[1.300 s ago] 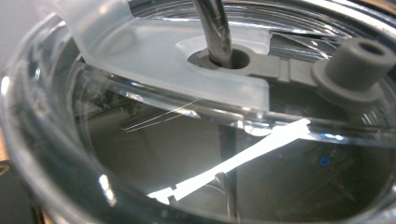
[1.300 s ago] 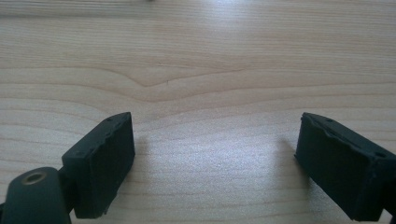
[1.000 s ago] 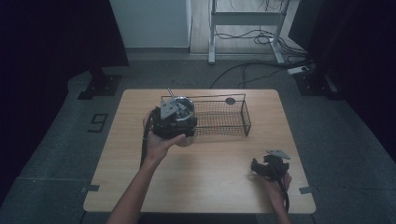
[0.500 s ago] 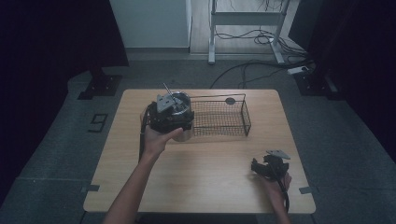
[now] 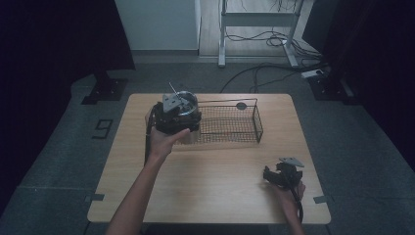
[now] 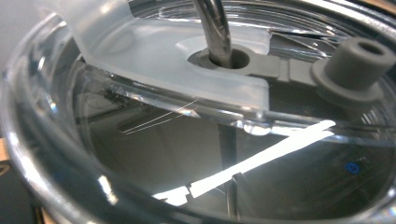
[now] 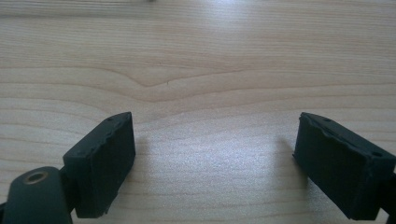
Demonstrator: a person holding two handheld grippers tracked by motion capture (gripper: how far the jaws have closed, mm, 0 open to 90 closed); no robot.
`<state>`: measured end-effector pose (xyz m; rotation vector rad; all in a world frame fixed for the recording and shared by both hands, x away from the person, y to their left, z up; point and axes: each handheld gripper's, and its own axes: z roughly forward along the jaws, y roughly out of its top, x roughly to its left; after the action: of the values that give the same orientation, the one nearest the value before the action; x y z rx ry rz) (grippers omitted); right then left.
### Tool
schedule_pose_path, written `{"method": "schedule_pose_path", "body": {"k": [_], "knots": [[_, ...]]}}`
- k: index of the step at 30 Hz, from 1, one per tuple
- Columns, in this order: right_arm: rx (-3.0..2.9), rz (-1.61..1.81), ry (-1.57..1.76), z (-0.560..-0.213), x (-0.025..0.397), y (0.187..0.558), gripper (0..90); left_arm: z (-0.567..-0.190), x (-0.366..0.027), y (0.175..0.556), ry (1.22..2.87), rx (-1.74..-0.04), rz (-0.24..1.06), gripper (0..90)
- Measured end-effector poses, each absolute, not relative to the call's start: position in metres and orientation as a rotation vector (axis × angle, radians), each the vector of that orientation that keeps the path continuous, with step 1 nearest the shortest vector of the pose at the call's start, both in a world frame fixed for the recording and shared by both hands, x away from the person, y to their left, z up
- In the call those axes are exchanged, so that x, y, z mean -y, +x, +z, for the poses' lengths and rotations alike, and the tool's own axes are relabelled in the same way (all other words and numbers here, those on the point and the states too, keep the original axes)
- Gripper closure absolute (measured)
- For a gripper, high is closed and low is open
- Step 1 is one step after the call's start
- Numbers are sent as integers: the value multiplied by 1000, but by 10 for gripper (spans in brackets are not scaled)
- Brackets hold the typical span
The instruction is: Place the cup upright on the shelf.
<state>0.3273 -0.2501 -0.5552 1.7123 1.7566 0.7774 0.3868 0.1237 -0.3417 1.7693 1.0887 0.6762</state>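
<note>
My landmark is the black wire mesh basket [image 5: 230, 122] that sits toward the far edge of the pale wooden table [image 5: 210, 186]. At its near-left corner I hold my left gripper [image 5: 172, 117] up above the tabletop, carrying a round clear glass lid [image 5: 185, 102] with a grey silicone knob and a thin metal rod rising from it; the lid hangs over the basket's left end. In the left gripper view the lid [image 6: 196, 140] sits so close to the lens that it hides my jaws, so I cannot tell how they stand. A small dark round disc [image 5: 241, 105] lies by the basket's far rim.

My left forearm stretches forward, hand cupped under the gripper. My right gripper [image 5: 280, 177] rests on the table well apart from the basket, toward its near-right, jaws spread wide over bare wood [image 7: 201, 70].

Beyond the basket lie grey floor, cables and a white desk frame.
</note>
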Motion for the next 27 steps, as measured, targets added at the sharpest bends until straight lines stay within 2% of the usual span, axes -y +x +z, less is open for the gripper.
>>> {"method": "schedule_pose_path", "body": {"k": [27], "knots": [[-1757, 778, 1712, -555, 250, 327, 125, -337, -133, 409, 1756, -1142, 705, 40]]}}
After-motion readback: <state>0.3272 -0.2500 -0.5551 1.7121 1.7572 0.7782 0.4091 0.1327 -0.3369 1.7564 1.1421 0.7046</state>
